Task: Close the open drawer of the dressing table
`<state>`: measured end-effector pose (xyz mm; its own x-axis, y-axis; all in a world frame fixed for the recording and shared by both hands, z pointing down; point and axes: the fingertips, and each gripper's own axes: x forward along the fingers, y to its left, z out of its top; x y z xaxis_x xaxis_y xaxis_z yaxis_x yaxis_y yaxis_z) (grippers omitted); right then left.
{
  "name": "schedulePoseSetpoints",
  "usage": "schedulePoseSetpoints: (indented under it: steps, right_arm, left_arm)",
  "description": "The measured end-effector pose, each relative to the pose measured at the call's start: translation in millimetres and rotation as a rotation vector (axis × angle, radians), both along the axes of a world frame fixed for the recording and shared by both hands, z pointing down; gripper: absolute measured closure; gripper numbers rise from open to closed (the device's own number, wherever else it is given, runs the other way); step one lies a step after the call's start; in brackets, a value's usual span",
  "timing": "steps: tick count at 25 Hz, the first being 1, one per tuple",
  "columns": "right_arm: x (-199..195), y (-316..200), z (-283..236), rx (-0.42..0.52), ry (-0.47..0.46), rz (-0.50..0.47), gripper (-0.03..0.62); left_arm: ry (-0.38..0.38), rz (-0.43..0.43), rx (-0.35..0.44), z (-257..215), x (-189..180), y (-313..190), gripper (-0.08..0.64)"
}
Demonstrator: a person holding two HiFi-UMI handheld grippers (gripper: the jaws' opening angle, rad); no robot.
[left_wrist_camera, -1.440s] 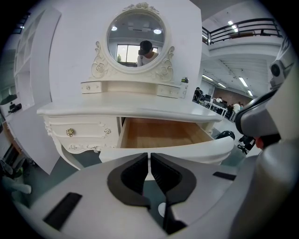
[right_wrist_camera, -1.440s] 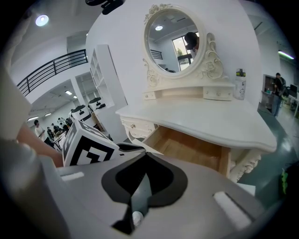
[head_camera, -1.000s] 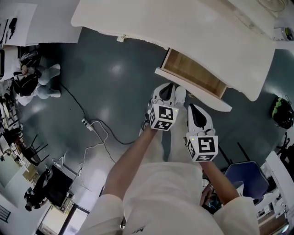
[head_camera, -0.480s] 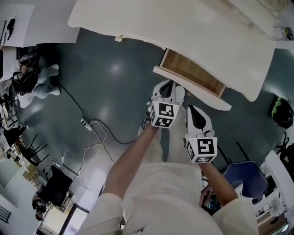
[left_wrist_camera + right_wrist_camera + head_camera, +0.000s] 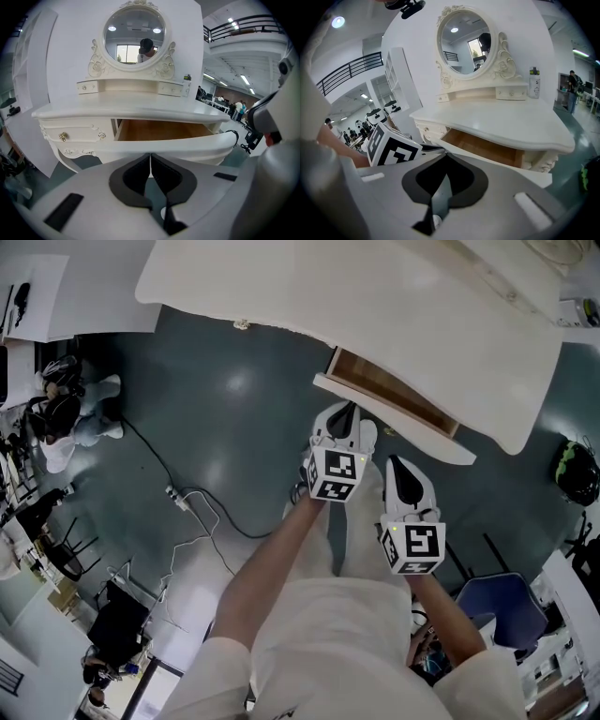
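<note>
We hold both grippers low before the white dressing table with a curved top (image 5: 394,306), which spans the head view from eleven to two o'clock. Its open drawer with a wooden inside and a curved white front (image 5: 398,427) juts from under that top at one o'clock, only partly out. The left gripper (image 5: 150,157) has its two dark fingers pressed together with nothing between them. Its tips are right up against the drawer front, toward its left end, though we cannot tell whether they truly touch. The right gripper (image 5: 446,157), just beside the left one at its four o'clock, likewise has its fingers together and empty, a little short of the front. In the left gripper view a round white-framed mirror (image 5: 135,35) stands at twelve o'clock and a small brass knob (image 5: 62,136) at nine o'clock. A pale cable (image 5: 202,512) lies on the grey-blue floor (image 5: 234,427) at eight o'clock of the head view.
</note>
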<state>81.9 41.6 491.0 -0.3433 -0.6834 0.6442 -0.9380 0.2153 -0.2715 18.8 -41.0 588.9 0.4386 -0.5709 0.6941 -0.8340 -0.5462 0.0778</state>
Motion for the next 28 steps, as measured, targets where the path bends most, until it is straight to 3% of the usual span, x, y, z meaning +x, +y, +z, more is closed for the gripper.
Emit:
schedulePoseSetpoints:
  steps: [28]
  right_arm:
    - [22,-56,12,-0.001,-0.008,-0.033,0.591]
  left_arm:
    - [0.005,-0.018,0.004,2,16,-35,0.551]
